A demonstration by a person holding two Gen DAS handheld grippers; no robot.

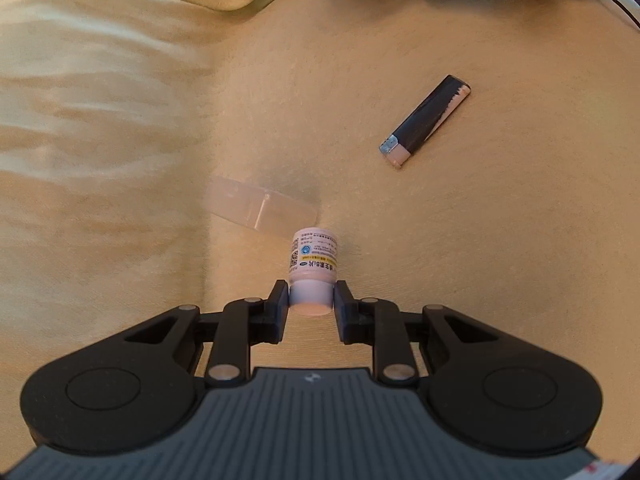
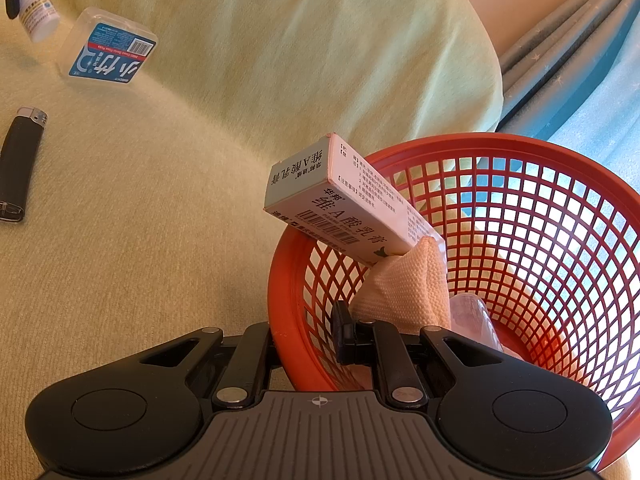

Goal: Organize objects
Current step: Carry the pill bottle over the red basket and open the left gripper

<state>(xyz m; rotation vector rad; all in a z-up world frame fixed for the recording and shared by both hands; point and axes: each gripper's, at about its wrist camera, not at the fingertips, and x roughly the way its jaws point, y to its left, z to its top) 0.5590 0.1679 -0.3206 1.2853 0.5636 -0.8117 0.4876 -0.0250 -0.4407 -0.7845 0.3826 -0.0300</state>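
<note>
Two grippers: each is closed on something, the left on a bottle, the right on a basket rim.
Left gripper (image 1: 311, 307): clenched on the cap of the bottle (image 1: 314, 258), low centre of the left view; the bottle appears lifted clear of the cloth.
Right gripper (image 2: 308, 336): pinches the near rim of the basket (image 2: 520, 152), one finger inside, one outside.
Basket contents: carton (image 2: 340, 204) leaning on the rim, cloth bag (image 2: 404, 284) beneath it.
Step in hand: judged as carrying the bottle towards the basket while the right side steadies it.
Next move: needs travel across to the basket, upper edge of the left view, then release over the opening, clear of the carton.
Still loose: lighter (image 1: 426, 120), centre right; clear case (image 2: 110, 50), upper left of the right view.
Surface: pale yellow blanket (image 1: 480, 260), soft and rumpled at left.
Room: curtain folds and bright window, upper right of the right view.
</note>
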